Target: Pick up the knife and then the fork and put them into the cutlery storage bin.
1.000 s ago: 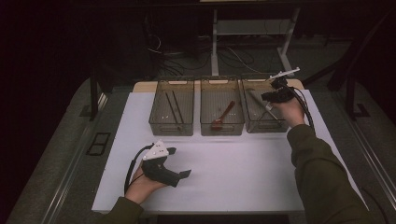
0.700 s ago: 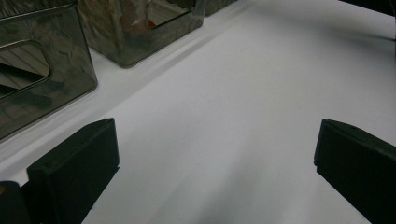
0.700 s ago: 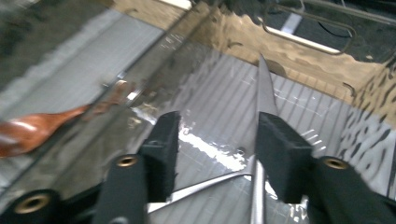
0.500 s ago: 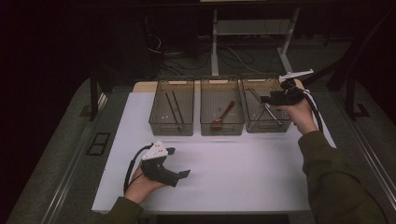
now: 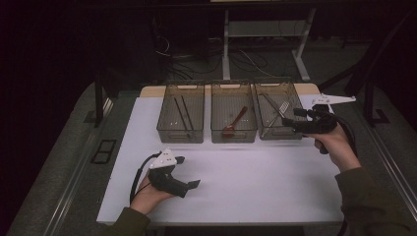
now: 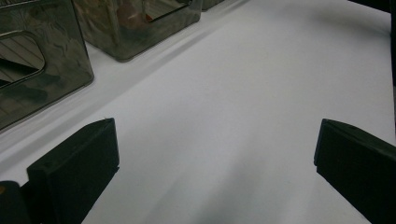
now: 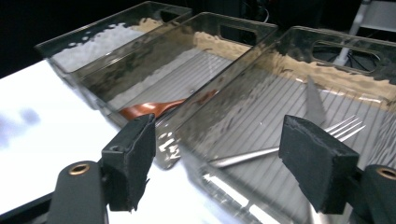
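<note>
On the white table top (image 5: 246, 187), three clear bins stood in a row along the far edge. The right bin (image 5: 289, 133) held a fork (image 7: 299, 140) and a knife (image 7: 315, 105); the middle bin (image 5: 233, 133) held a brown spoon (image 5: 235, 123); the left bin (image 5: 180, 136) held two thin dark sticks (image 5: 182, 114), probably chopsticks.

The right gripper (image 5: 289, 123) hung at the near right corner of the right bin, just above its rim. Its jaws had just been opening and stood wide, nothing between them. From the right gripper view the fork lay flat on the ribbed floor of the bin, ahead of and below the jaws, handle running toward the near wall, tines toward the far right. The knife lay just beyond it, seemingly crossing it.

Judgement on the fork: metal, stiff, light, smooth and likely slippery under the pads. It lay flat, so little edge to catch. Best hold looked to be across the narrow handle near its middle, jaws closing from the sides; the bin walls leave limited room.

The left gripper (image 5: 183, 172) rested on the table well apart from the bins, jaws wide and empty, pads over bare white surface.
</note>
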### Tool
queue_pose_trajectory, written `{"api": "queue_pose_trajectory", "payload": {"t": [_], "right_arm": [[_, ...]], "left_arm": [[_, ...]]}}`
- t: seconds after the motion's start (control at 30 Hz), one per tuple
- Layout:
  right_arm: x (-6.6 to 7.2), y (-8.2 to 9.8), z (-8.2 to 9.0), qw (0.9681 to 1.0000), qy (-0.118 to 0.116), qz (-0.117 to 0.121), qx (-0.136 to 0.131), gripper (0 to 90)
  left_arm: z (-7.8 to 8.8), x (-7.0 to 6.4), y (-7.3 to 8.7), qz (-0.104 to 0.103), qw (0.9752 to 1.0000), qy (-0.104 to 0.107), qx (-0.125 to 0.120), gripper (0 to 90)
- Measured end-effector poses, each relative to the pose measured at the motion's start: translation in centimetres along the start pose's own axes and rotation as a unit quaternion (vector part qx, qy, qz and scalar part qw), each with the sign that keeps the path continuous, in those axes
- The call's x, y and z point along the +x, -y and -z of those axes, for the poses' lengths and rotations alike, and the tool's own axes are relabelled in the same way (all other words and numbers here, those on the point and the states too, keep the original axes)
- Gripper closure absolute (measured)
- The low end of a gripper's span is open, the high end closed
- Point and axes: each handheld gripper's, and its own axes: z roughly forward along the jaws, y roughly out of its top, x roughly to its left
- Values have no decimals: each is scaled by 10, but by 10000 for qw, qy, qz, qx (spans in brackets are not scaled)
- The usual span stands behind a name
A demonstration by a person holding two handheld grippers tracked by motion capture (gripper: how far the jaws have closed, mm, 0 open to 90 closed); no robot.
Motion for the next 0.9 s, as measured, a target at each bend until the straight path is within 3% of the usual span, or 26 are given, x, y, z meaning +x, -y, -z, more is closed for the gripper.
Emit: {"api": "queue_pose_trajectory", "payload": {"t": [0.2, 0.43, 0.73, 0.9], "right_arm": [[22, 21, 13, 9995, -248, 179, -124, 224], [44, 49, 20, 9992, -278, 283, -108, 192], [58, 88, 32, 9989, -348, 273, -183, 184], [61, 106, 34, 9989, -421, 206, -78, 181]], "left_arm": [[0, 0, 0, 4, 10000, 3, -2, 0], [1, 0, 0, 1, 10000, 3, -11, 0], [1, -1, 1, -2, 10000, 7, -29, 0], [1, -1, 1, -26, 10000, 17, -21, 0]]}}
